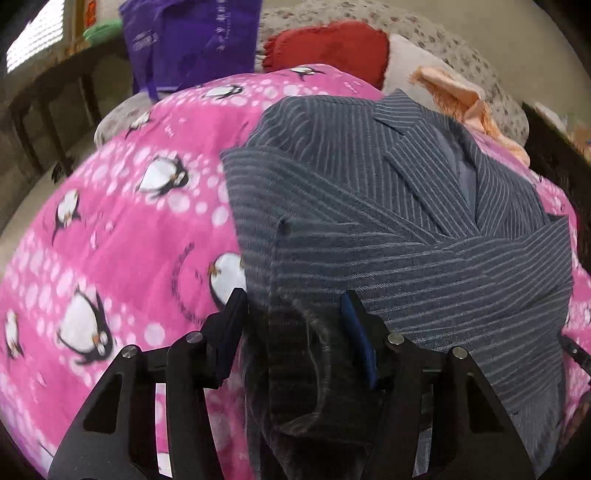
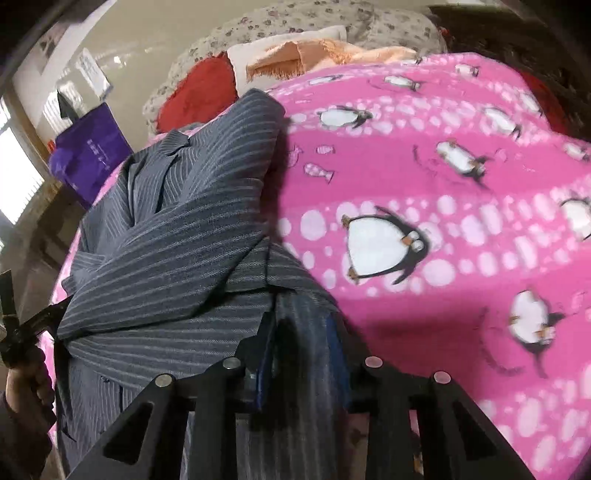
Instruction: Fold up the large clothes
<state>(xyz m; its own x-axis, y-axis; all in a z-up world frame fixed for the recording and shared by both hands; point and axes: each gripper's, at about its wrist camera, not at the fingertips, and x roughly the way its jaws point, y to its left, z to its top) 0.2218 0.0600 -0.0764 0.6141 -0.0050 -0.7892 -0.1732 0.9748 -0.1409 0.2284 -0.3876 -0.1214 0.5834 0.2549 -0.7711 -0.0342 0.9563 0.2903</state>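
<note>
A grey pinstriped jacket [image 1: 369, 206] lies face up on a pink penguin blanket [image 1: 129, 240], its lapels at the far end and both sleeves crossed over the chest. In the left wrist view my left gripper [image 1: 293, 306] is at the jacket's near left hem, with a thick bunch of the fabric filling the gap between its fingers. The right wrist view shows the same jacket [image 2: 177, 229] to the left on the blanket [image 2: 424, 184]. My right gripper [image 2: 303, 325] is closed on a fold of the near right hem. The other hand-held tool [image 2: 22, 325] shows at the left edge.
Beyond the jacket lie a red cloth [image 1: 332, 44], a peach cloth [image 1: 454, 92] and floral bedding [image 1: 443, 33]. A purple bag [image 1: 188, 40] stands at the far left, beside a dark table [image 1: 55, 92]. Pink blanket stretches wide to the right of the jacket.
</note>
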